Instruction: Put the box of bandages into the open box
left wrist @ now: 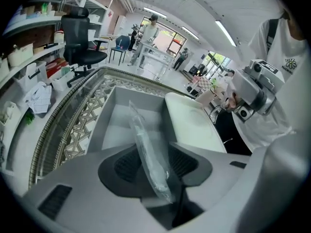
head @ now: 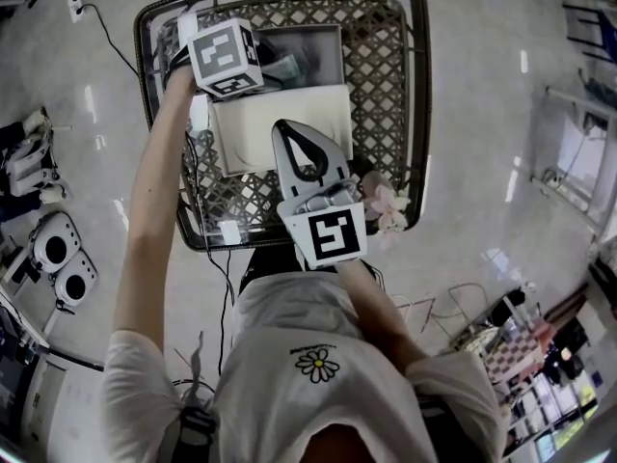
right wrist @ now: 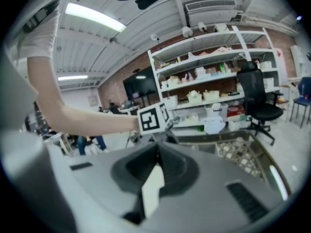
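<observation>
Pale glossy floor [head: 463, 162] beneath lattice basket [head: 386, 75] with open box [head: 313, 46]; only in gripper views: left gripper [left wrist: 151, 166] spread, clear plastic packet [left wrist: 146, 144] loose between its jaws, right gripper [right wrist: 155, 166] pinching white flap [right wrist: 153, 191].

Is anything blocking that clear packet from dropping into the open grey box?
Nothing visible does. The clear packet stands between the left gripper's parted fingers, right over the open box; its white lid lies off to one side.
</observation>
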`<state>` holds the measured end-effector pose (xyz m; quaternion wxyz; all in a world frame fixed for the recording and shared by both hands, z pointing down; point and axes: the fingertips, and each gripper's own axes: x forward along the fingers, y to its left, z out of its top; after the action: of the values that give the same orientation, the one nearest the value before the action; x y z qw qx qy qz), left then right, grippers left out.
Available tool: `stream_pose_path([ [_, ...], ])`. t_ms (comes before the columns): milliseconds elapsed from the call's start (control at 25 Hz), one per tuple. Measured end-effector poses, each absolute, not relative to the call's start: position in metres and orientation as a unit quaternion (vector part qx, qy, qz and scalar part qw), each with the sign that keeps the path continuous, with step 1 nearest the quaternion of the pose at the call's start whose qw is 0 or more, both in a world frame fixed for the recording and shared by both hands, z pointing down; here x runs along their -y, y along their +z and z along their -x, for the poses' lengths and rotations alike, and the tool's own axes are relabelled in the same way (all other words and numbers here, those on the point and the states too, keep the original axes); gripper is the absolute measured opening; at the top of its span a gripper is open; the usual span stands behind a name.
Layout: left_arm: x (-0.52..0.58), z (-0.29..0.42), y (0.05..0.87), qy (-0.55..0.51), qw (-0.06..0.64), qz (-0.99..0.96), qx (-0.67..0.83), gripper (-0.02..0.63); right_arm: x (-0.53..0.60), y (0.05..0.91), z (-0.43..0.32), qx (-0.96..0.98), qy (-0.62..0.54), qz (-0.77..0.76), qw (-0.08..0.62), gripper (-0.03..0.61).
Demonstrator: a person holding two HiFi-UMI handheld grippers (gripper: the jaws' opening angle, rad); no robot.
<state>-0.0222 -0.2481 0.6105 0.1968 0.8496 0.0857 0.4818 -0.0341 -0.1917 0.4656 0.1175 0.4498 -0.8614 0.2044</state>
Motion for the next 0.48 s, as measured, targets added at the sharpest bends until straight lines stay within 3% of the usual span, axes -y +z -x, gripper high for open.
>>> stream_pose_path([
  [200, 0.258, 0.023, 0.607, 0.487, 0.174, -0.854, -0.053, 0.263, 0.188, 0.465, 0.036, 0.865, 0.204, -0.444, 0.118, 0.031],
  [480, 0.262, 0.021, 0.602, 0.479, 0.151, -0.864, -0.035, 0.299, 0.184, 0.467, 0.032, 0.861, 0.21, -0.449, 0.116, 0.031],
])
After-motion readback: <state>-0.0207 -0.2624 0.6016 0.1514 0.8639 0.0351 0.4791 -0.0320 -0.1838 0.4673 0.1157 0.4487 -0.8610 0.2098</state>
